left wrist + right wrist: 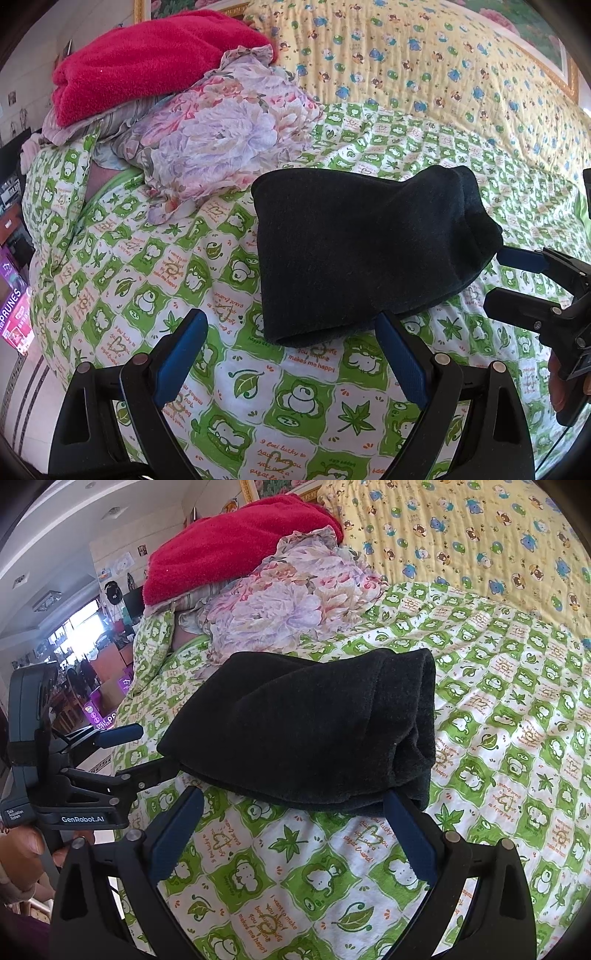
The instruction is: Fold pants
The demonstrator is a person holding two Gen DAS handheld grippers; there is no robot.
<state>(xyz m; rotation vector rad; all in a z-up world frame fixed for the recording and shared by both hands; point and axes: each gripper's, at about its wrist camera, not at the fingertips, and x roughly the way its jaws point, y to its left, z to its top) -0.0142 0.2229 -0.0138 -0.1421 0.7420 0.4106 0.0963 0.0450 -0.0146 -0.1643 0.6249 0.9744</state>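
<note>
The black pants (362,243) lie folded into a thick bundle on the green frog-print bedspread (295,398). They also show in the right wrist view (306,731). My left gripper (291,328) is open and empty, its blue pads just short of the bundle's near edge. My right gripper (295,805) is open and empty, its fingertips at the bundle's near edge. From the left wrist view the right gripper (498,277) sits at the bundle's right side. From the right wrist view the left gripper (147,749) sits at the bundle's left side.
A floral cloth (221,136) and a red fleece blanket (155,59) are piled behind the pants at the left. A yellow bear-print quilt (424,62) covers the bed's far side. The bed edge drops off at the left toward the floor (26,398).
</note>
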